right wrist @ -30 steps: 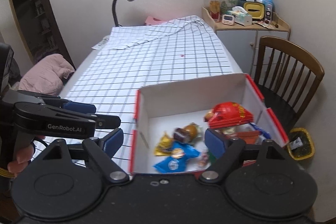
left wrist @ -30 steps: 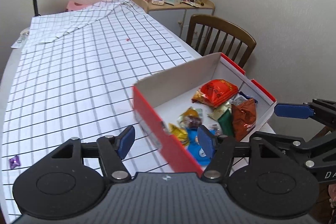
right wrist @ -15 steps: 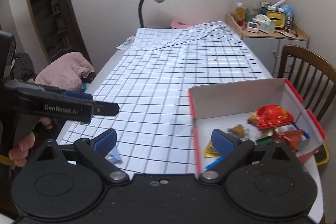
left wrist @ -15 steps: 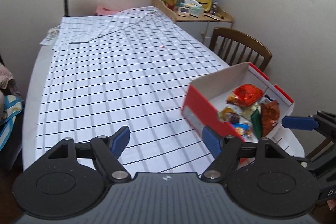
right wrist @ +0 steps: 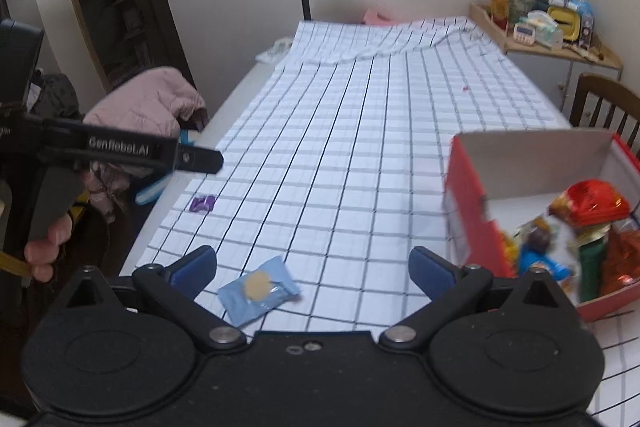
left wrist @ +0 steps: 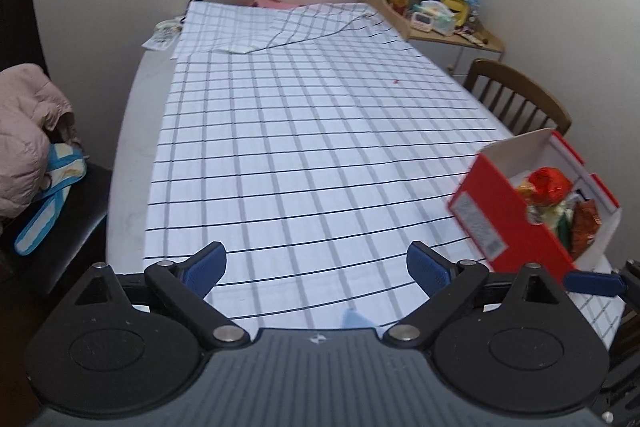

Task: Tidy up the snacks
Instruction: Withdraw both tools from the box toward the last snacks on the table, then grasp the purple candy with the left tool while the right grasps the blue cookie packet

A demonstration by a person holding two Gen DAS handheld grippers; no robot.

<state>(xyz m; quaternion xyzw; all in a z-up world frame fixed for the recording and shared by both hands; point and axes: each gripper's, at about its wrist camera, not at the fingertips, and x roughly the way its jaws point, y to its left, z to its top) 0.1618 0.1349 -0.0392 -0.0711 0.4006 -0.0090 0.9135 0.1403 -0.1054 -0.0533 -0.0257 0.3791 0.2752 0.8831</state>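
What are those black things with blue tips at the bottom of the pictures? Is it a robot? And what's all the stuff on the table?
It isn't a robot. A person holds two grabber tools, one in each hand, and each tool carries a camera looking out along its two blue-tipped fingers. One picture comes from the left gripper, the other from the right gripper. Both are open and hold nothing. In the right tool's picture you can see the left tool from the side, with the person's hand gripping it.

On the checked tablecloth sits a red box filled with snacks. Two snacks lie outside it: a light blue packet close to the right gripper, and a small purple packet near the table's edge.
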